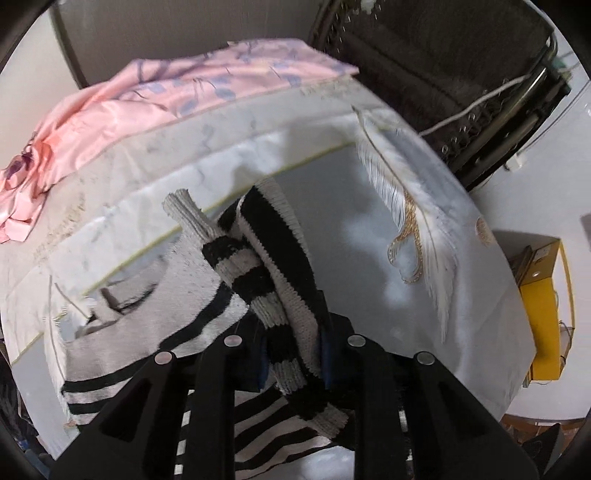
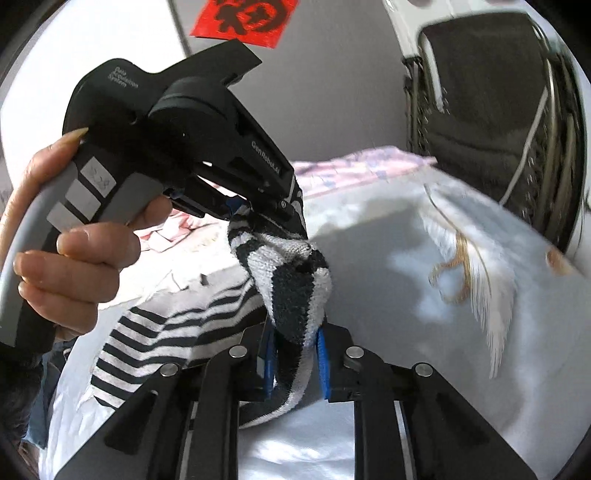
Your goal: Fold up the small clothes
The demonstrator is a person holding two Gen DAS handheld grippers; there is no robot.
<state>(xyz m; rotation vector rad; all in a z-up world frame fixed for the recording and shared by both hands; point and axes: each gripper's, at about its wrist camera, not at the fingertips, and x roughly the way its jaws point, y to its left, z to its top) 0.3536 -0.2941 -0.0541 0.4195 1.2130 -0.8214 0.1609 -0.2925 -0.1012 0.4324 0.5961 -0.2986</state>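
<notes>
Two black-and-white striped knit socks [image 1: 280,266] are recorded at the centre of the left wrist view, twisted round one another and lifted above the bed. Their fabric is a coarse rib knit with broad dark bands; one pale ribbed cuff points to the upper left of the frame. At the lower left of that view a striped garment [image 1: 122,347] of finer, smoother knit, with thin black lines on grey-white, is seen lying on the white bedsheet [image 1: 388,229]. The sheet is smooth and printed with a white-and-gold feather motif [image 1: 413,236] at the right of the frame. A pink satin cloth [image 1: 122,110], glossy and crumpled, is noted at the upper left. The left gripper [image 1: 291,354] is shown with its blue-padded jaws pressed together on the socks, which pass between them at the lower centre.

In the right wrist view, a hand [image 2: 74,254] at the left of the frame is seen wrapped round the grey handle of the left gripper [image 2: 284,214], a matt black plastic body from whose tip the socks [image 2: 291,280] hang. The striped garment [image 2: 166,332] is spread at the lower left. At the lower centre the right gripper [image 2: 295,354] is shown closed on the lower end of the socks, blue ridged pads [image 2: 323,365] touching the knit on both sides. A red paper sign [image 2: 243,18] is noted at the top.
</notes>
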